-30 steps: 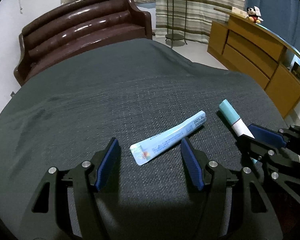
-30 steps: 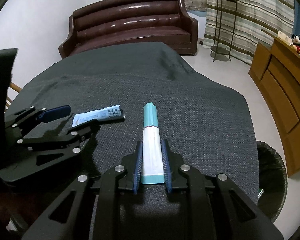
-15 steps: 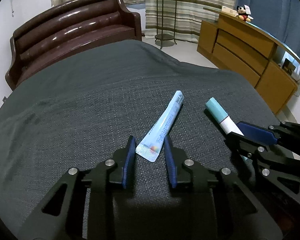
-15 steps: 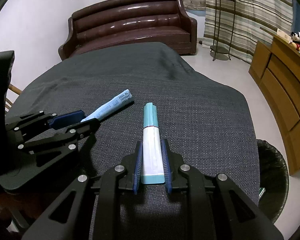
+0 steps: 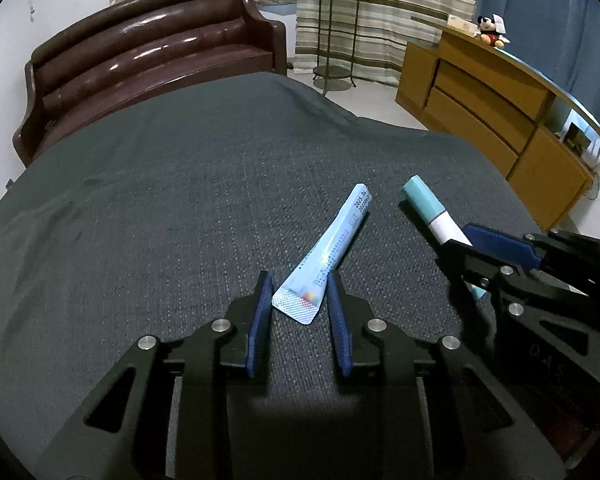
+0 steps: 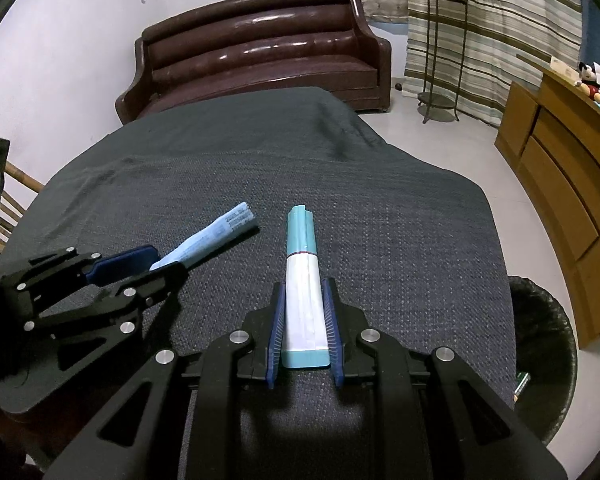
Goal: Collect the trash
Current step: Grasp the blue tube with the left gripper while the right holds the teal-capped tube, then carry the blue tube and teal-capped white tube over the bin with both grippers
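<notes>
Blue pads on our left gripper [image 5: 298,288] are pinching the flat sealed end of a light-blue sachet [image 5: 329,256], having just been closing around it; the sachet's long body is stretching away from the jaws across the dark grey cloth [image 5: 160,208], its printed far end angling up and to the right. In the right wrist view that same sachet [image 6: 216,236] is poking out past the left gripper [image 6: 156,262], its tip lying near the teal cap of the other piece of trash.

We are holding that other piece, a teal-and-white tube [image 6: 305,292], in our right gripper [image 6: 304,312], whose jaws are pressing together on the white part of its body (the teal cap is pointing straight ahead, away from us). From the left wrist the tube [image 5: 430,212] is showing just beside the sachet, apart from it.

We are seeing a black bin [image 6: 540,344] standing on the floor just past the cloth's right edge. A brown leather sofa [image 5: 148,64] is sitting beyond the far end of the cloth, and a wooden cabinet [image 5: 496,108] is running along the right with a plush toy [image 5: 490,32] on top.
</notes>
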`<state>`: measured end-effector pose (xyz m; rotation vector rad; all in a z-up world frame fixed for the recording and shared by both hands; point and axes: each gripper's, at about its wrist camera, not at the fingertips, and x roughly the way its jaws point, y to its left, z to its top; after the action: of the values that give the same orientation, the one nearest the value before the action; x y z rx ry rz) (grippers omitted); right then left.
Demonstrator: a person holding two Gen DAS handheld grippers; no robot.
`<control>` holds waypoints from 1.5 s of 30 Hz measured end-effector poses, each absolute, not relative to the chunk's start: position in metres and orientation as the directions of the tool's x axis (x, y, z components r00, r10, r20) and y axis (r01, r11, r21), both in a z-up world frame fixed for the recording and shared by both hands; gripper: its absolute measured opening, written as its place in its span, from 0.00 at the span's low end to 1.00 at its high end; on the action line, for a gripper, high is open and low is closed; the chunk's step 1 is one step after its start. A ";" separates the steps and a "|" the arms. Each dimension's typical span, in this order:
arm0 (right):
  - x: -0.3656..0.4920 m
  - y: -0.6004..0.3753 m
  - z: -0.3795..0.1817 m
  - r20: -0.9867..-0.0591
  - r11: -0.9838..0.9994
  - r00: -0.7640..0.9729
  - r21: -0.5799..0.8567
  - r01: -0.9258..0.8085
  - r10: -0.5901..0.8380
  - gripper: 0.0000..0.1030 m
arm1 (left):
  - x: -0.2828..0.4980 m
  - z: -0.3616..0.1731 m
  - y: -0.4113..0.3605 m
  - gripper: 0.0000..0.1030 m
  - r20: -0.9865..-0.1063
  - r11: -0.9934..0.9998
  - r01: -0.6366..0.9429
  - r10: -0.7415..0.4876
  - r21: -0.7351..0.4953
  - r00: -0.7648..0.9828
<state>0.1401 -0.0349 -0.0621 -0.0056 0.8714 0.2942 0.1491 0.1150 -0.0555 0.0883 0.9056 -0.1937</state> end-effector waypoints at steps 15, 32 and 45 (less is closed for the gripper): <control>0.140 -0.037 -0.063 -0.755 0.961 0.606 0.118 -0.251 0.250 0.20 | 0.173 -0.057 0.110 0.51 -0.790 0.981 0.189 -0.146 -0.039 0.595; 0.140 -0.037 -0.063 -0.755 0.961 0.607 0.116 -0.250 0.249 0.20 | 0.169 -0.058 0.102 0.18 -0.777 0.978 0.210 -0.125 0.009 0.616; 0.140 -0.040 -0.065 -0.753 0.962 0.610 0.113 -0.248 0.246 0.20 | 0.162 -0.054 0.100 0.17 -0.765 0.981 0.192 -0.110 0.018 0.635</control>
<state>0.1404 -0.0396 -0.0646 -0.0029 0.8689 0.2852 0.1622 0.0998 -0.0542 0.1013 0.8663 -0.1730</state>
